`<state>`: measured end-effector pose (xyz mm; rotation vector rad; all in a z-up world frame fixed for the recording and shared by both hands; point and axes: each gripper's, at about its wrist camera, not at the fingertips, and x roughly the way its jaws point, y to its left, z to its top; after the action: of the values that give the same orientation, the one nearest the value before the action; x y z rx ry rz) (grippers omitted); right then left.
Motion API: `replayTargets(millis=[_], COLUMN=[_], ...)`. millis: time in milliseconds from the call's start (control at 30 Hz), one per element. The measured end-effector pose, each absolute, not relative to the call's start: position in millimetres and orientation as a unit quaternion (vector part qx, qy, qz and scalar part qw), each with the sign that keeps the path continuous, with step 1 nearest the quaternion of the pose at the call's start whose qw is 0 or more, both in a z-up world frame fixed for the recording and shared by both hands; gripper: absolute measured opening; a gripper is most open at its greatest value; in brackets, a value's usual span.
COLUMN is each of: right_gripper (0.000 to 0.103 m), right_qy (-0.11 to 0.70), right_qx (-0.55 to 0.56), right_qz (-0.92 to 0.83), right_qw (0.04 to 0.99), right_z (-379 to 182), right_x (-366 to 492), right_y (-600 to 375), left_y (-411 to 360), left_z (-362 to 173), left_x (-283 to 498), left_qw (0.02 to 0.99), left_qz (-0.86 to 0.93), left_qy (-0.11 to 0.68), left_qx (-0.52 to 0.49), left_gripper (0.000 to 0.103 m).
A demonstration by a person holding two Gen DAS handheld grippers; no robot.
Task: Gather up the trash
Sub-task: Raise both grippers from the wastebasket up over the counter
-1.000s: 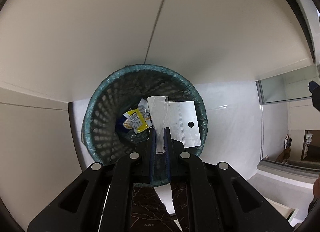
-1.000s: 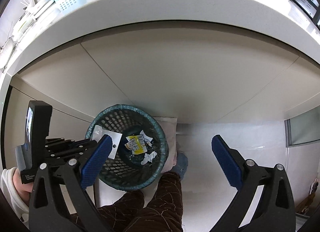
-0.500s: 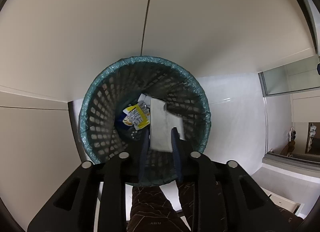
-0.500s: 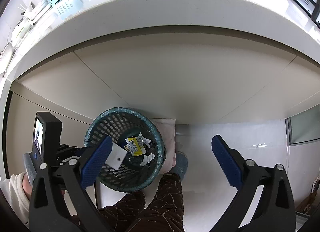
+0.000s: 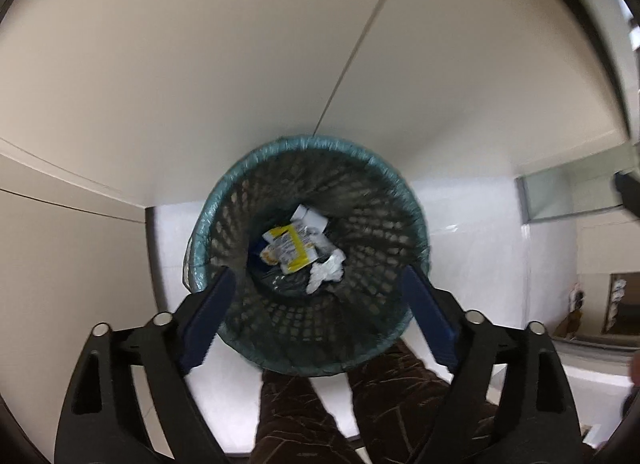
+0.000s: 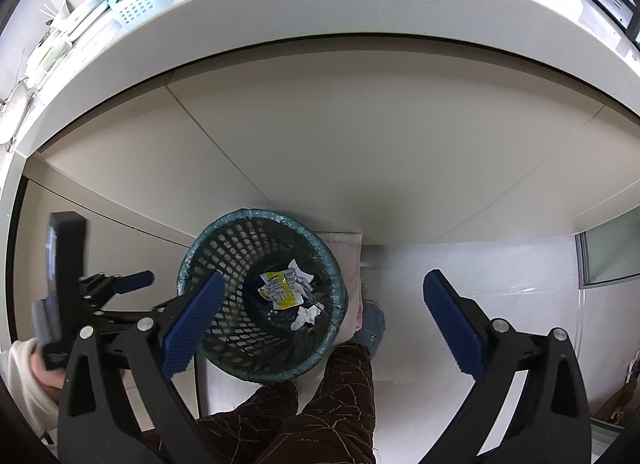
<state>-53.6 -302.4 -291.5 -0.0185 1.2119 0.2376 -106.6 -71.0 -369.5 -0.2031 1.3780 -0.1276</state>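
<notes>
Counter front: pale panels (image 6: 360, 152) fill the background in both views, with the bin standing on the floor at their foot
Bin: the teal mesh wastebasket (image 5: 224, 200) with its liner sits right under the left gripper, the person's legs (image 6: 340, 396) beside it
Left gripper (image 5: 316, 320): its jaws have just been opening, from clamped on a white sheet to spread wide now, with nothing between them but the bin mouth below
Right gripper (image 6: 320, 320): jaws wide apart and empty, as a second ago
Trash: the white sheet held a second ago is out of the grip; a white piece (image 5: 310, 218) lies in the bottom by the yellow wrapper (image 5: 292, 252) and a crumpled tissue (image 5: 328, 274), though I cannot tell for sure it is the same sheet
Meaning: this drop looks done, so both grippers are free for the next piece of trash
</notes>
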Motion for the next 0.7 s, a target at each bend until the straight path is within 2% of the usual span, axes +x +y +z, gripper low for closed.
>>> replayTargets(millis=[33, 133, 700], right_gripper=[0.095, 0.095, 0.095], right_qy=[0.567, 0.562, 0.492], right_qx=[-0.009, -0.007, -0.009], right_qz=[0.111, 0.11, 0.097], right_qw=[0.816, 0.82, 0.865], right_z=[-292, -289, -188], right_x=[-54, -54, -57], right_y=[-301, -294, -247], left_y=[-67, -56, -17], left_z=[-363, -342, -195], left_x=[-107, -107, -114], left_qw=[0.769, 0.779, 0.837], left_qz=[-0.057, -0.058, -0.075], left_qy=[0.629, 0.615, 0.533], left_qx=[-0.097, -0.109, -0.101], left_gripper=[0.094, 0.097, 0.097])
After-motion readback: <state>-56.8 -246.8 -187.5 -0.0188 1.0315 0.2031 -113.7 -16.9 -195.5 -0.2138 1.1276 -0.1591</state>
